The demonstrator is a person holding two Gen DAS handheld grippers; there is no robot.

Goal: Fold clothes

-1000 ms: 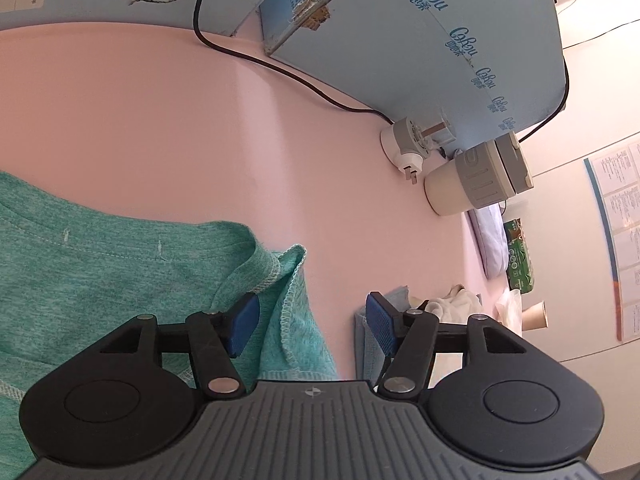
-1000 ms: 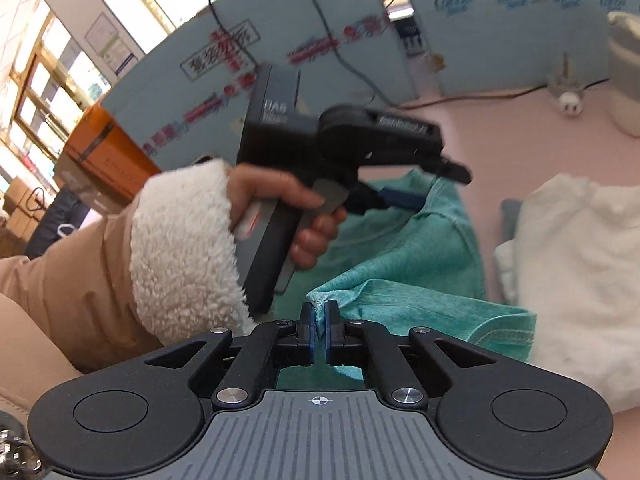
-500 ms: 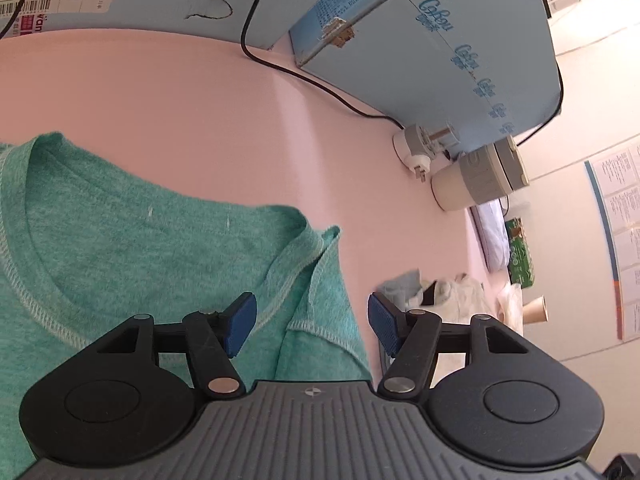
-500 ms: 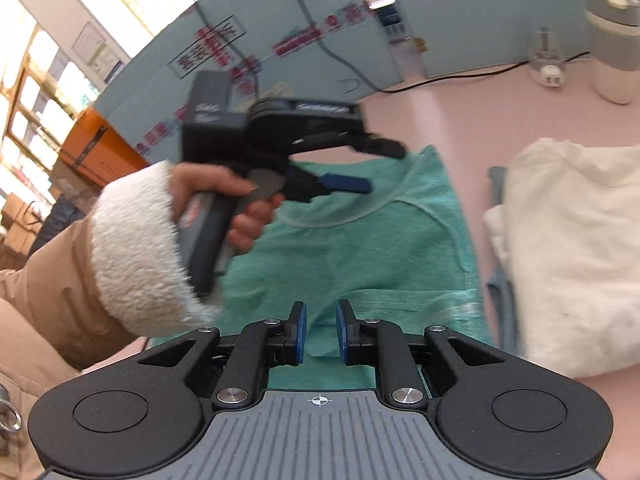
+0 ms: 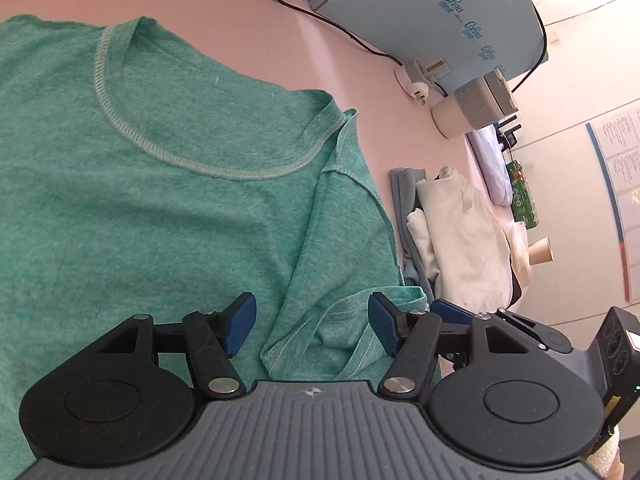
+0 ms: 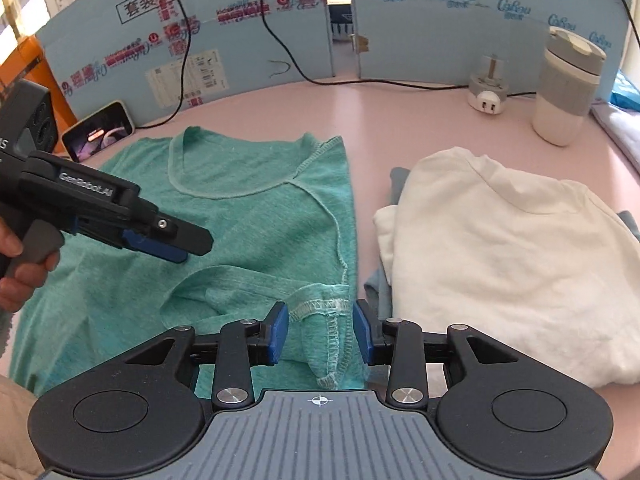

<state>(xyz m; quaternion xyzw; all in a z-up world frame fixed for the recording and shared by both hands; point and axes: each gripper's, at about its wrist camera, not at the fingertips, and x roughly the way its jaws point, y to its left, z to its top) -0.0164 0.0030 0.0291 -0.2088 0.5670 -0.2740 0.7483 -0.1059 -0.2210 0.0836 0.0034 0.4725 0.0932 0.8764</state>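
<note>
Nearest to me, my right gripper (image 6: pixel 320 330) points down at the folded-in sleeve (image 6: pixel 326 334) of the green T-shirt (image 6: pixel 256 220); its jaws are opening, and the sleeve's stitched hem lies between the blue pads without either pad pressing on it, so it is let go; my left gripper (image 5: pixel 310 326) hangs over the same shirt a little to the left, its jaws apart with nothing gripped, only a rumple of green cloth showing in the gap below them; in the right wrist view that left gripper reaches in from the left edge, my fingers (image 6: pixel 14 268) curled on its grey trigger; the green T-shirt lies flat on the pink table (image 6: pixel 400 120), neckline (image 6: pixel 224 188) toward the far side, its right sleeve turned inward across the body; just beside it on the right sits a folded white garment (image 6: pixel 500 248) stacked on a grey-blue one (image 6: pixel 394 184) whose edge peeks out beneath; farther off, a phone (image 6: pixel 100 130) with a lit screen leans near the shirt's left shoulder; a white plug adapter (image 6: pixel 488 94) and a white-and-grey lidded cup (image 6: pixel 566 88) stand near the back right; black cables (image 6: pixel 360 82) trail across the table; light-blue printed cardboard panels (image 6: pixel 440 28) wall off the far edge.
</note>
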